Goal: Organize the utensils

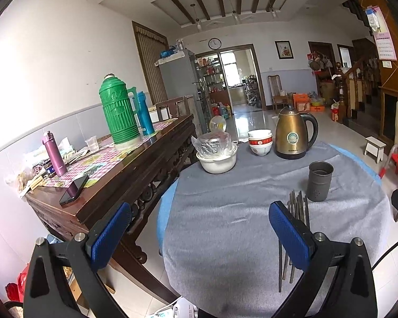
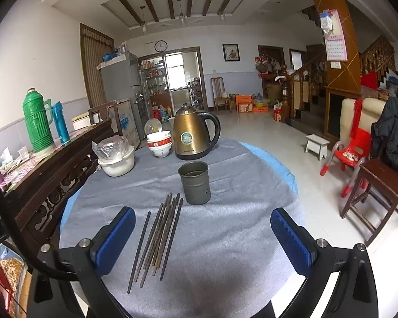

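Several dark chopsticks (image 2: pixel 158 235) lie in a loose bundle on the grey cloth of the round table (image 2: pixel 225 238), just in front of an empty grey metal utensil cup (image 2: pixel 194 182) that stands upright. My right gripper (image 2: pixel 203 234) is open and empty above the table, the chopsticks lying between its fingers, nearer the left one. My left gripper (image 1: pixel 200 232) is open and empty over the table's left part. In the left wrist view the chopsticks (image 1: pixel 298 212) are partly hidden behind the right finger, with the cup (image 1: pixel 319 181) beyond them.
A bronze kettle (image 2: pixel 193 135), stacked bowls (image 2: pixel 159 143) and a white pot with a plastic bag (image 2: pixel 116 157) stand at the table's far side. A dark wooden sideboard (image 1: pixel 124 175) with green and blue flasks is to the left. Chairs and a stool stand on the right.
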